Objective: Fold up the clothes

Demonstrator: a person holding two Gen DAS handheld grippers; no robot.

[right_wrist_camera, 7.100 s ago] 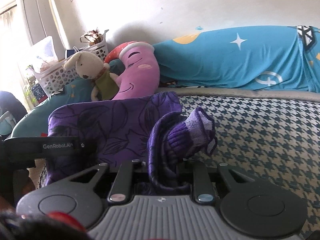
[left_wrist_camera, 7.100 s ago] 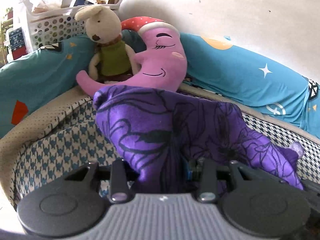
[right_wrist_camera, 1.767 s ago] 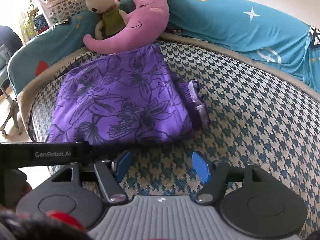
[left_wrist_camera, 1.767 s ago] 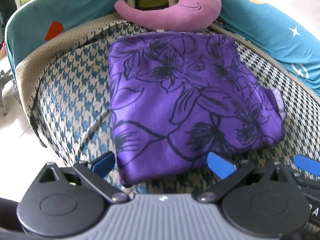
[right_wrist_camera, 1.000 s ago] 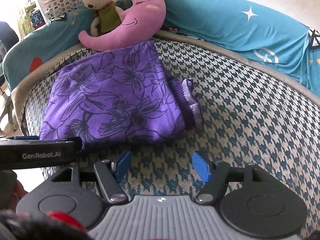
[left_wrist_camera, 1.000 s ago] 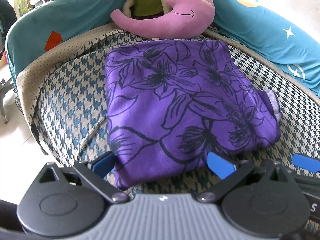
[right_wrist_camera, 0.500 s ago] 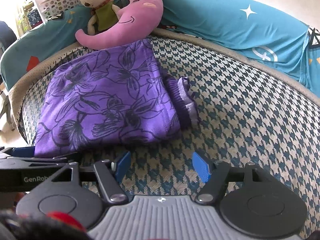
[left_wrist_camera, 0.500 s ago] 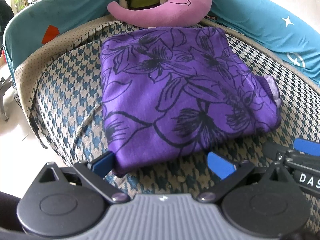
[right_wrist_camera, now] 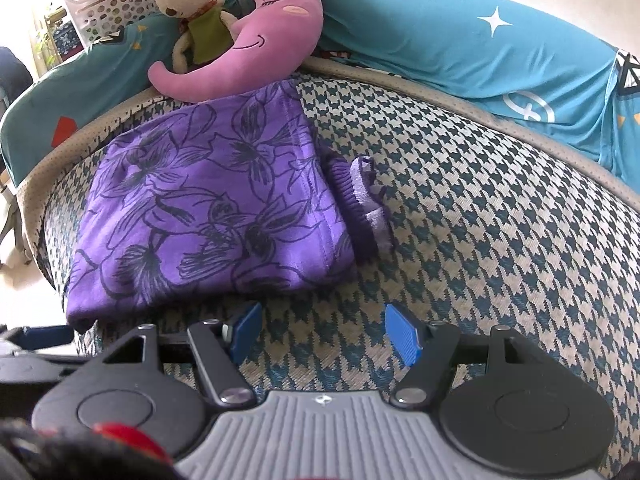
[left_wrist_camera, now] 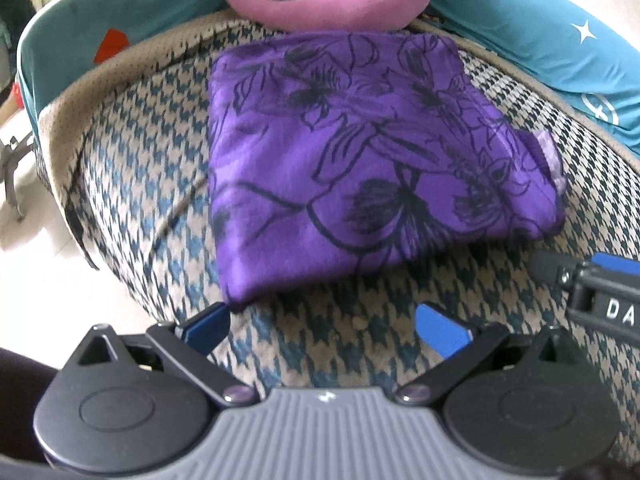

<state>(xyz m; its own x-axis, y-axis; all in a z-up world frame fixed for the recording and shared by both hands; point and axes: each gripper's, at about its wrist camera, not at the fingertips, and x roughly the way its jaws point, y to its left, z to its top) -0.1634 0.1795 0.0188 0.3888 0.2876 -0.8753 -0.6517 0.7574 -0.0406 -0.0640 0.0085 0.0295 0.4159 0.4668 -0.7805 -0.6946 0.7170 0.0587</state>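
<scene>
The left tongs [left_wrist_camera: 322, 326] gape wide, blue pads spread far apart with nothing between them. The right tongs [right_wrist_camera: 322, 334] are likewise spread and empty. They sit close, side by side, each one's tip showing at the edge of the other's view.

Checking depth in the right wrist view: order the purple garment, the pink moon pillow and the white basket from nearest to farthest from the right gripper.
1. Purple garment, folded just ahead-left of the right gripper.
2. Pink moon pillow, behind the garment.
3. White basket, far back left.
</scene>
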